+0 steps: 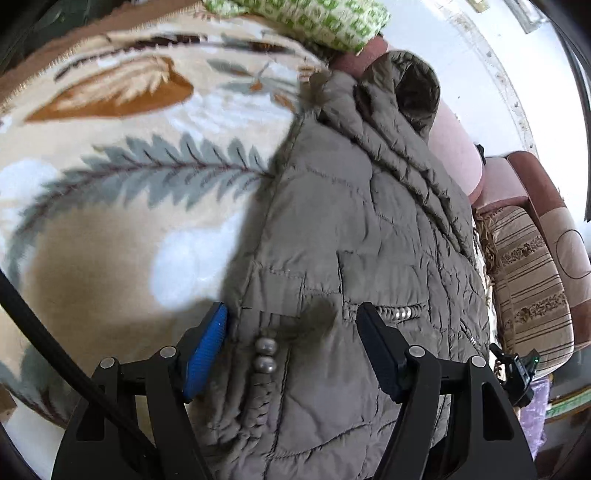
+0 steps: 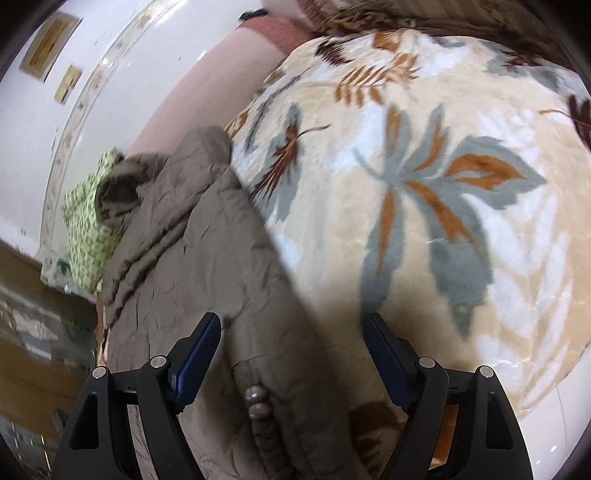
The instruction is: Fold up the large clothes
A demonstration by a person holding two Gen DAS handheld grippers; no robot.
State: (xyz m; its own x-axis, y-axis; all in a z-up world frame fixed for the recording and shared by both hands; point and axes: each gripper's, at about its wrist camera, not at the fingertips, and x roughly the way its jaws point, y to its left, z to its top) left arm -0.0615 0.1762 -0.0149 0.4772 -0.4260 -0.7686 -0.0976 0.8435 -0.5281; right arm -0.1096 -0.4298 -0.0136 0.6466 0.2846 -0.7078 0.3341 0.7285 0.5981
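Quilted grey jacket [image 1: 354, 236] lies half-folded; both claws, left claw [image 1: 291, 339] and right claw [image 2: 291, 343], are spread over its hem, ungripped; clenching is judged next.

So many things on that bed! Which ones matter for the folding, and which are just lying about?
Part of the job:
- grey-brown quilted jacket
- left gripper, open over the jacket
- right gripper, open over the jacket's edge

Just lying about:
- leaf-patterned blanket underneath
- green-and-white patterned cloth
- striped cushion
- pink sofa back
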